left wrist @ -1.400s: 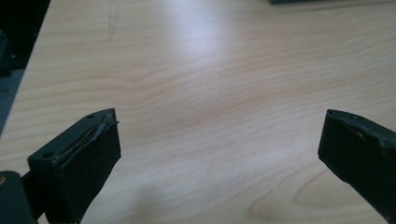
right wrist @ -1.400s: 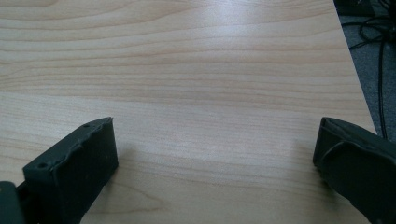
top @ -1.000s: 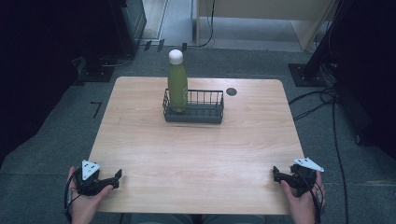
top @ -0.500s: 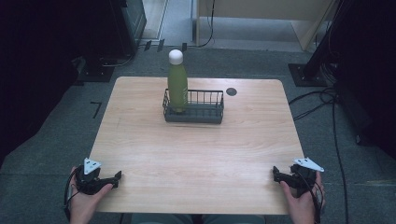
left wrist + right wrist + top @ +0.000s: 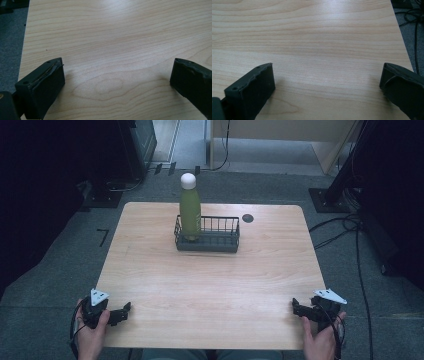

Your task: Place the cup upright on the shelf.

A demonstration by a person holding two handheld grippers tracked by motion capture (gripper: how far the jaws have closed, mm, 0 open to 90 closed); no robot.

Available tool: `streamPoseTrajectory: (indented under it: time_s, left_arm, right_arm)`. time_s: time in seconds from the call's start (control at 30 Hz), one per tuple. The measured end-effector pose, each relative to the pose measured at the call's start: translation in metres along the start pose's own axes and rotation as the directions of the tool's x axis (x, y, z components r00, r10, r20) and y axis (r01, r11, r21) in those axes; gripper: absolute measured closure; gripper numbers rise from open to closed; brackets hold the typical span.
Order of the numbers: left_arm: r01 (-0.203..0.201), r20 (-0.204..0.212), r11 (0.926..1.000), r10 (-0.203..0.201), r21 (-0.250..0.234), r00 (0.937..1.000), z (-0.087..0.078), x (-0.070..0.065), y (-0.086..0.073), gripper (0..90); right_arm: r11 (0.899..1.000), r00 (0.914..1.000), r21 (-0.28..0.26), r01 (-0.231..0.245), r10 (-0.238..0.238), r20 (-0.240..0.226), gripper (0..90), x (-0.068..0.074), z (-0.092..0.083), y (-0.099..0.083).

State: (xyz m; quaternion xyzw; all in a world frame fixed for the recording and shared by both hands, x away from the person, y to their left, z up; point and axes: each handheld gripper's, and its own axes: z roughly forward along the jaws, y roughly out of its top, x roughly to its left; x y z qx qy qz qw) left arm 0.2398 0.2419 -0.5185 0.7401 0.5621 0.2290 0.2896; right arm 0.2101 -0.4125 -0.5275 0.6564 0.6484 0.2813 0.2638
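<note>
1. High view: bottle (image 5: 190, 210) upright at the left end of the basket (image 5: 215, 242), far side of the table (image 5: 210, 285). Left gripper (image 5: 122, 311) has slid slightly along the near edge; right gripper (image 5: 296, 306) unchanged. No reach begun.
2. Left gripper view: jaws spread wide, nothing between, bare wood.
3. Right gripper view: jaws likewise spread, empty.

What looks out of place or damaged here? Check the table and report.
Nothing stands out. The green bottle stands upright in the left end of the wire basket at the far side of the table. No spill shows. The left gripper and right gripper rest open at the near corners, holding nothing.
</note>
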Motion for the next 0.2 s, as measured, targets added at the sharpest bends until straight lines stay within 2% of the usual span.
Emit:
streamPoseTrajectory:
  time_s: [0.2]
  left_arm:
    - [0.018,-0.019,0.9998,-0.018,0.001,0.9997,0.0018,-0.0012,0.0021,0.1]
  right_arm:
    - [1.0,1.0,0.0,0.0,0.0,0.0,0.0,0.0,0.0,0.0]
